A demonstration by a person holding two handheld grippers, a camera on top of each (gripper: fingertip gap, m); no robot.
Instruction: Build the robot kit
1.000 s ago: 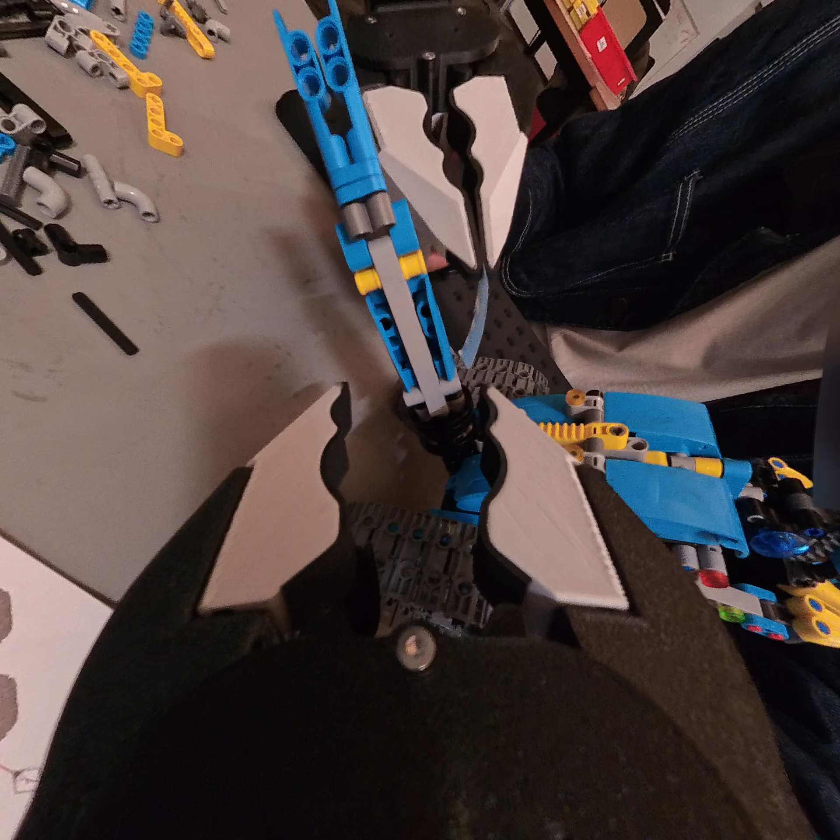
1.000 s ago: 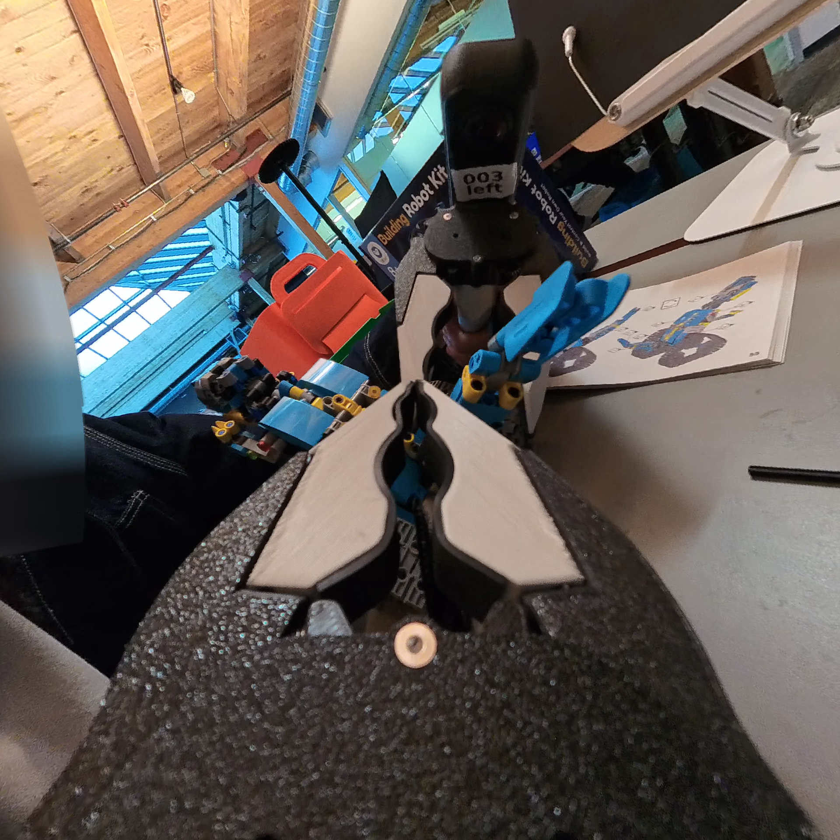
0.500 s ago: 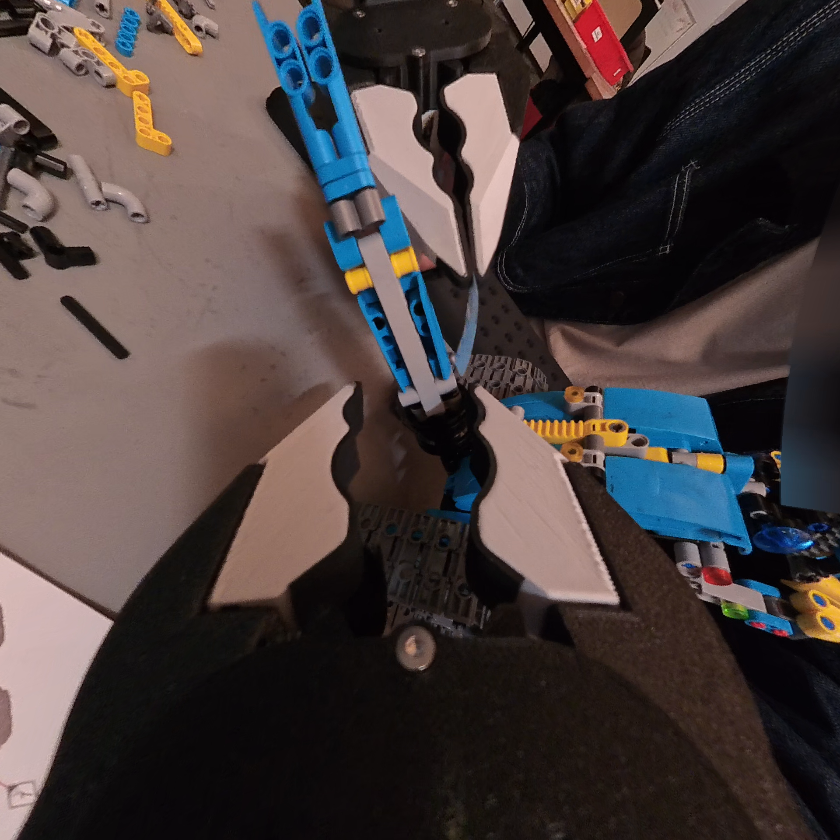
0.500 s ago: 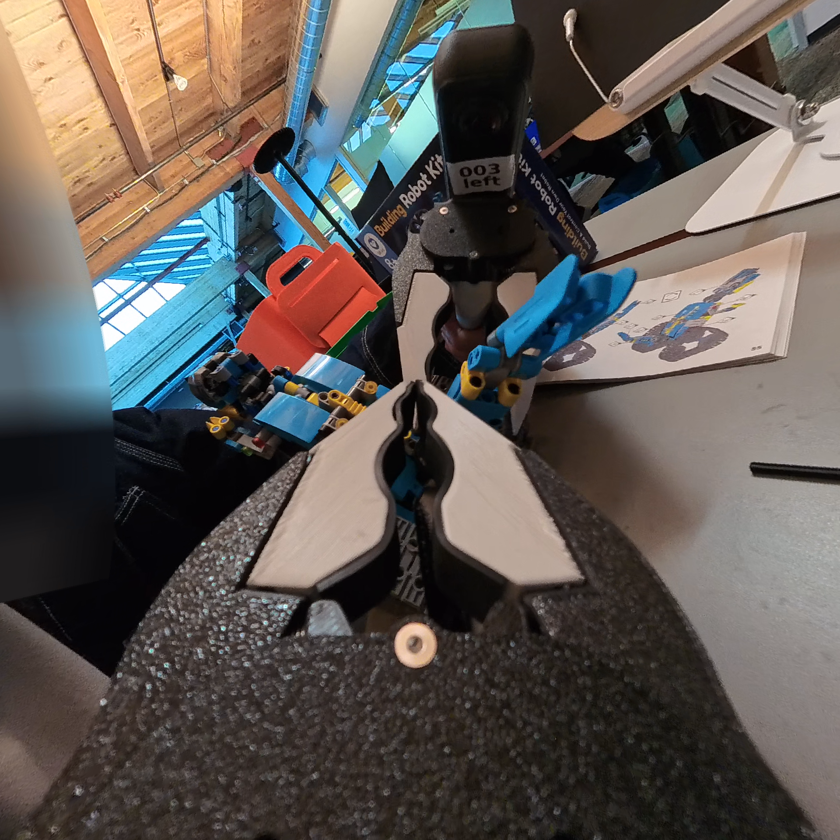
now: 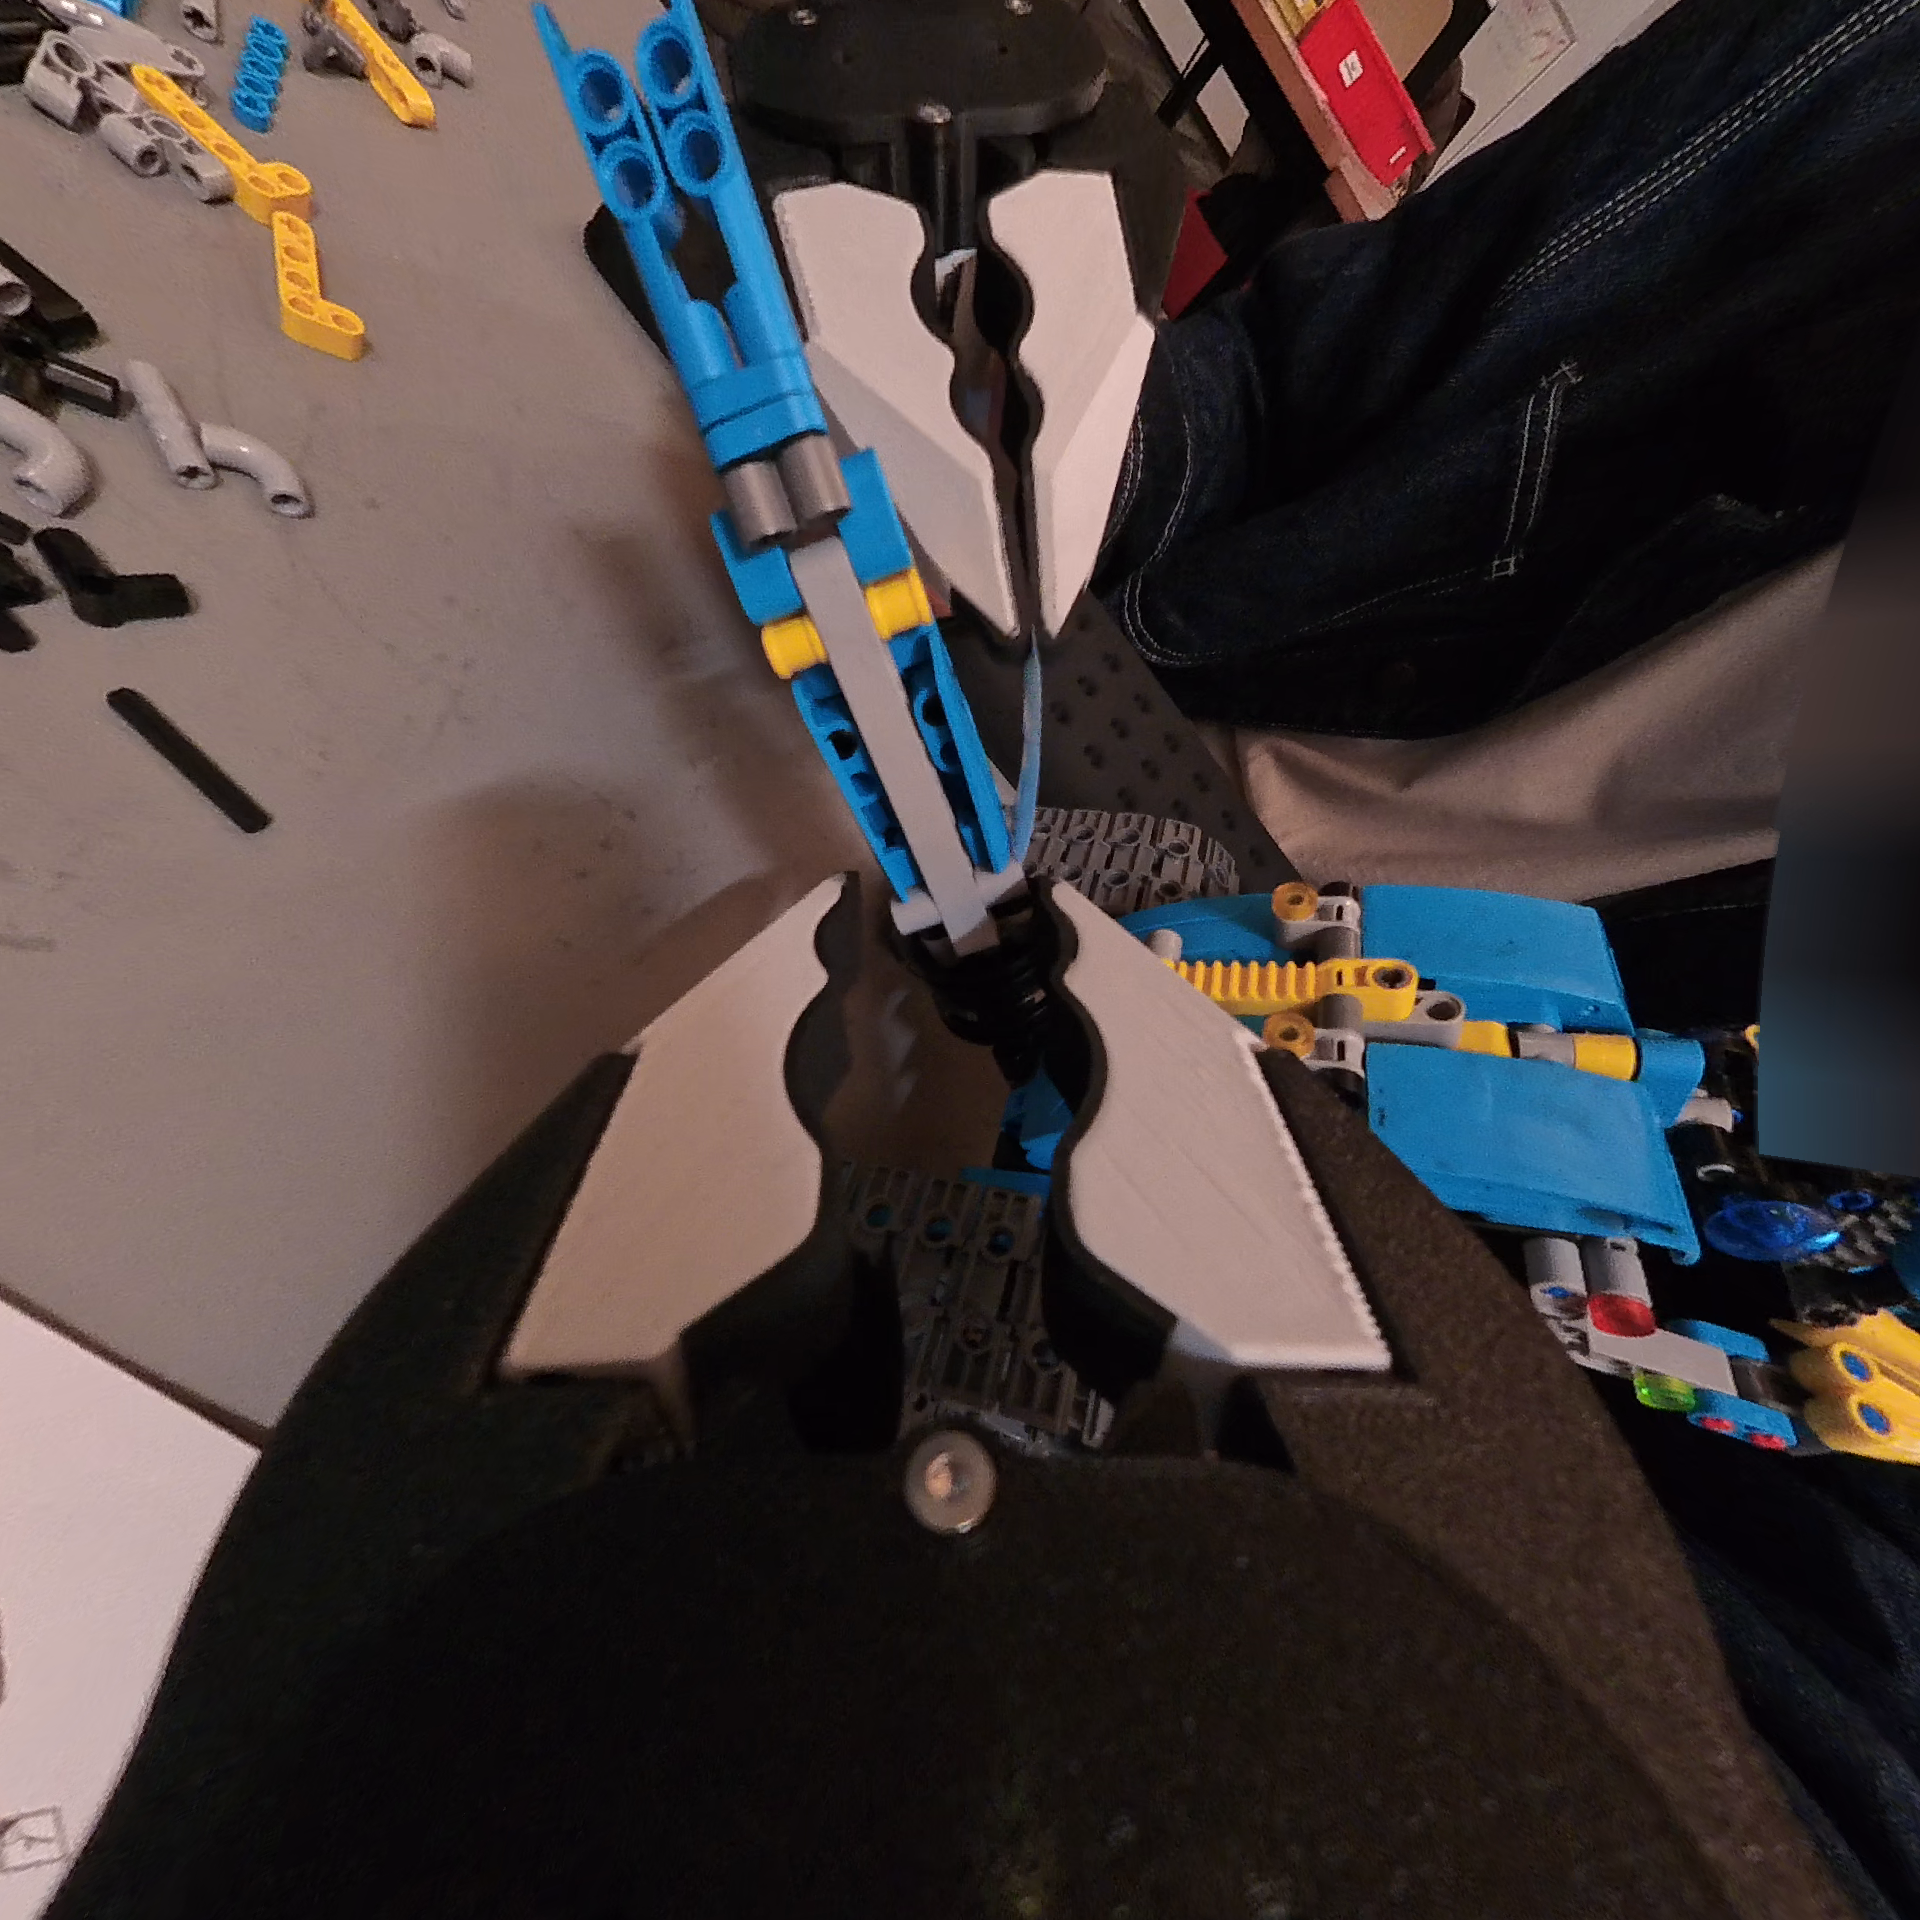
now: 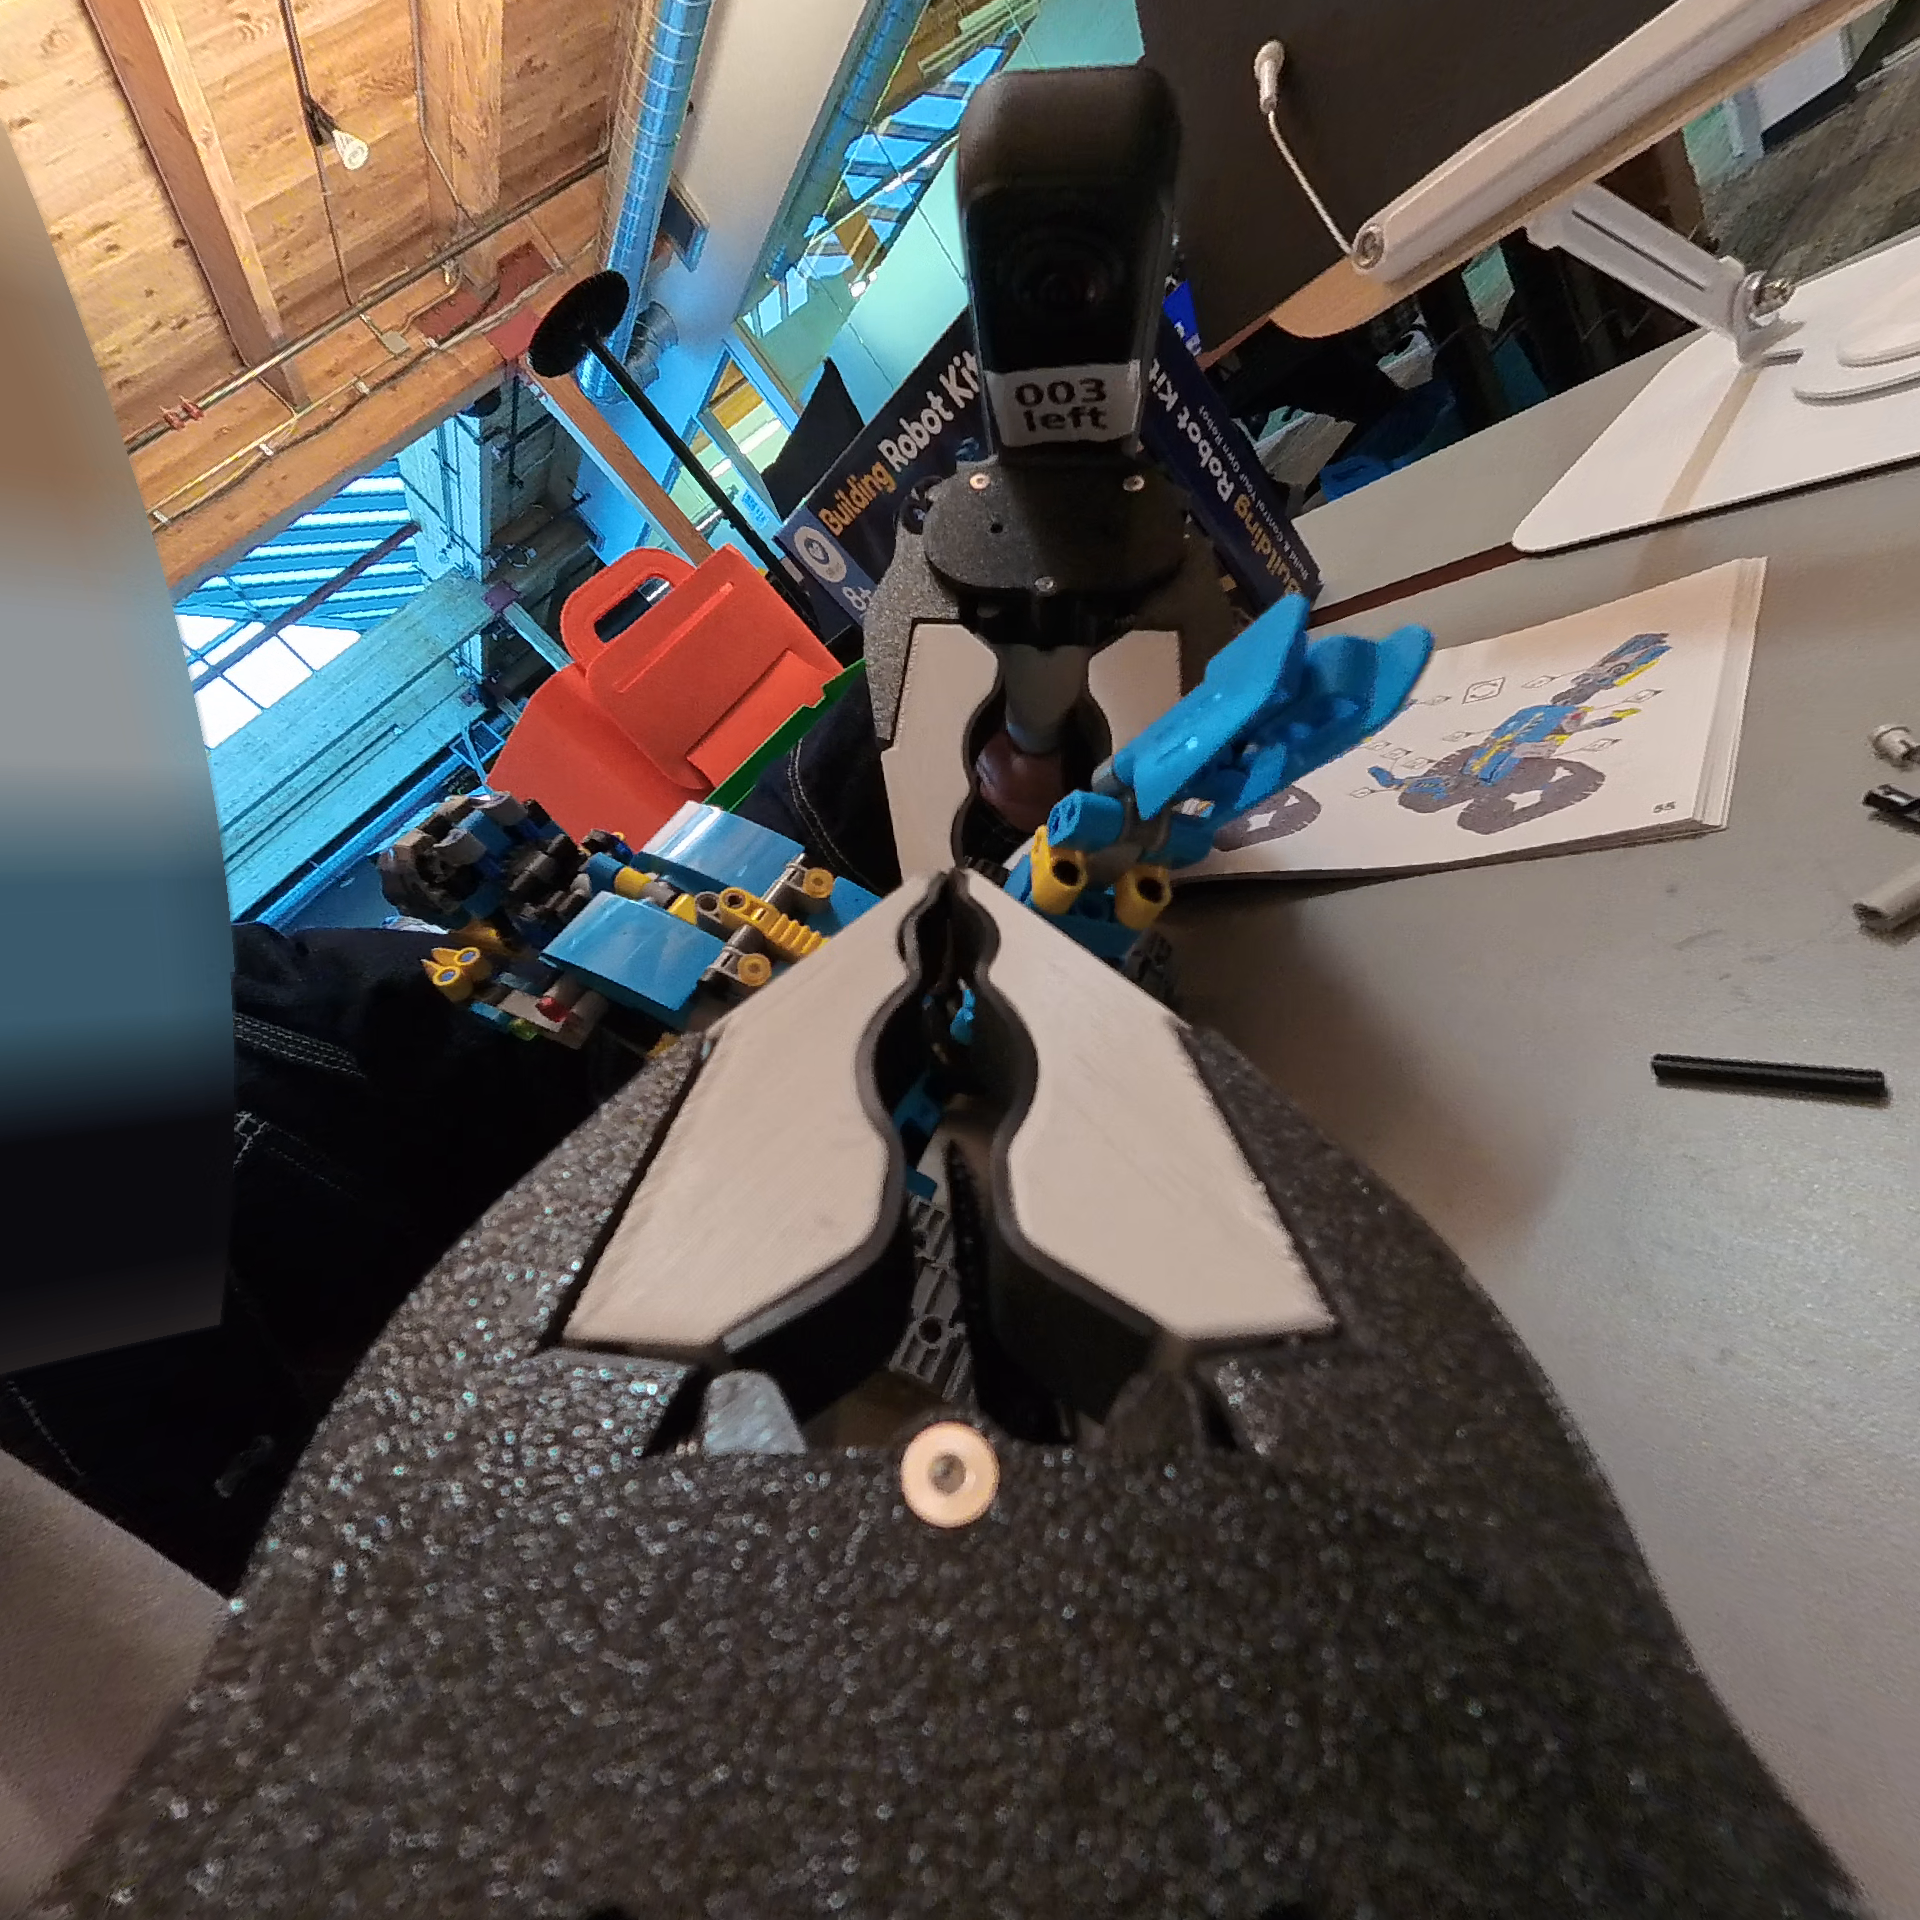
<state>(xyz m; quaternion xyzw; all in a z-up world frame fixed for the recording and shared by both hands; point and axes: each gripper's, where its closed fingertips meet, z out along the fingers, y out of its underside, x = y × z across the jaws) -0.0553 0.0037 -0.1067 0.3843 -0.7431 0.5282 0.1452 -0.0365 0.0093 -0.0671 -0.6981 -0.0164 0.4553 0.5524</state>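
A blue, yellow and grey brick vehicle (image 5: 1475,1049) lies across a person's lap at the table edge, its grey track (image 5: 1127,842) behind my fingers. Its long blue arm (image 5: 769,436) sticks up and away. My left gripper (image 5: 951,899) is open, its jaws narrow around the black coiled base (image 5: 982,1003) of that arm; the right finger touches it and a gap shows on the left. My right gripper (image 6: 951,883) is shut on a thin blue piece (image 5: 1031,727) of the vehicle. It faces the left gripper (image 5: 1029,618) from just beyond the arm.
Loose yellow, grey and blue pieces (image 5: 208,156) lie on the grey table (image 5: 364,883) at far left, and a black axle (image 5: 187,764) nearer. An open instruction booklet (image 6: 1507,727), a white stand base (image 6: 1714,416), an orange case (image 6: 665,696) and a kit box (image 6: 883,457) stand around. Across from one pair of fingers to the other is roughly 5 centimetres.
My left gripper's jaws have drawn closer together around the base of the blue arm. The right gripper stays shut; both views have shifted slightly.
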